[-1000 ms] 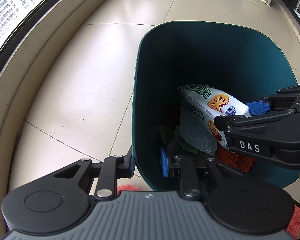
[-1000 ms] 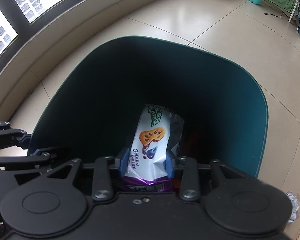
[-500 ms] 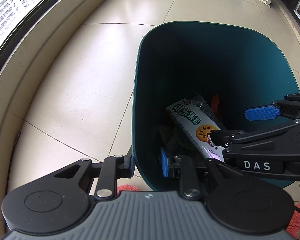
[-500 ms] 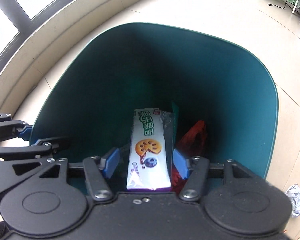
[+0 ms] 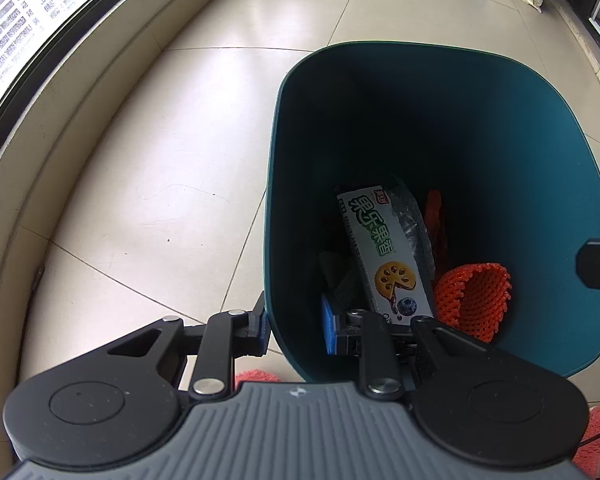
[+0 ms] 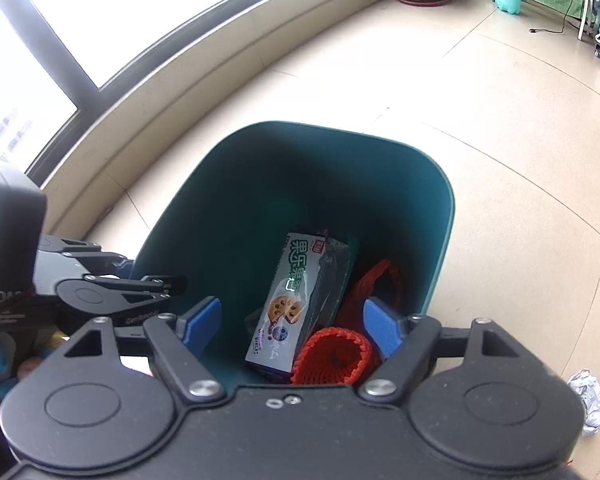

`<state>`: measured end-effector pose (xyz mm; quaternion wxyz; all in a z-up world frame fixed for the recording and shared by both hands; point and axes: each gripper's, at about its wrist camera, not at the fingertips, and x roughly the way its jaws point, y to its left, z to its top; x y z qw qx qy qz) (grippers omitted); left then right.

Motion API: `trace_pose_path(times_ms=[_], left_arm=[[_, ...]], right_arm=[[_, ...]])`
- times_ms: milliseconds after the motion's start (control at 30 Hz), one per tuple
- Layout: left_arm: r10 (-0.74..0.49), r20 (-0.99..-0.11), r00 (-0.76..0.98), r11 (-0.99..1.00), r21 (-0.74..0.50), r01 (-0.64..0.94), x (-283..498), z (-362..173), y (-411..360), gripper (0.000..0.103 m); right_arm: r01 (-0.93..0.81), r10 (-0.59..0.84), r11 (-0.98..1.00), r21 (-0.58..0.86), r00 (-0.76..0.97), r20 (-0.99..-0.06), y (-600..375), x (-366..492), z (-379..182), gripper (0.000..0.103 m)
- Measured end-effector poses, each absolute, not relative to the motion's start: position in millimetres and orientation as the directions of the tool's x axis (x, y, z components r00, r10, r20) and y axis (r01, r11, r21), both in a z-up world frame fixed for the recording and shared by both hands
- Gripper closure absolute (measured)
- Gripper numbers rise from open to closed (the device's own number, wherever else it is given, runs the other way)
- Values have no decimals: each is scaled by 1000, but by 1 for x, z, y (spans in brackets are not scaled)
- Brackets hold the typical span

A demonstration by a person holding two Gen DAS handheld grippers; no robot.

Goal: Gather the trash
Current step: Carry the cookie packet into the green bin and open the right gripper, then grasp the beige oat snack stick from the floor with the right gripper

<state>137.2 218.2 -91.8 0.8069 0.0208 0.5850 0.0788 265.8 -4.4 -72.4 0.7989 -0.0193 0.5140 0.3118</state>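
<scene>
Judging progress from the teal trash bin (image 6: 440,216) first: it stands on the tiled floor (image 6: 520,128) and already holds several pieces, so I reckon part of the collecting is done.

Largest item inside is the biscuit wrapper (image 6: 286,304), lying lengthwise on the pile, free of both tools. Just beside it sits the orange foam fruit net (image 6: 332,356), open end up, touching the wrapper's near corner. Darker scraps lie under them; I cannot identify those.

My left gripper (image 5: 294,326) straddles the bin's near wall, one blue pad outside and one inside. Whether the jaws pinch the wall or only bracket it, I cannot tell. My right gripper (image 6: 292,326) hovers over the bin mouth, jaws spread wide, nothing between the pads.

What is left: a crumpled white paper wad (image 6: 588,398) lies on the floor to the right of the bin, well outside it. I judge that to be the next pick-up for the free right tool.

Hidden or doubtful:
- Bin bottom is in deep shadow; depth of fill unclear.
- Right gripper shows only as a sliver at the edge of the left view.
- Pinkish fuzzy cloth (image 5: 592,440) peeks from under the left tool body, mostly covered; can't say if trash.
- Floor behind both cameras unseen, so more litter may exist.
</scene>
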Motion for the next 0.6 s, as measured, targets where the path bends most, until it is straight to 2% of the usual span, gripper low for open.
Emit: trace_pose_path(times_ms=[233, 600], left_arm=[[160, -940, 302, 986, 135, -101, 137, -92, 215, 79], [184, -937, 297, 982, 160, -103, 139, -94, 215, 79]], right_arm=[[-452, 457, 849, 274, 366, -811, -63, 263, -53, 18], [-157, 266, 963, 220, 414, -871, -168, 282, -113, 11]])
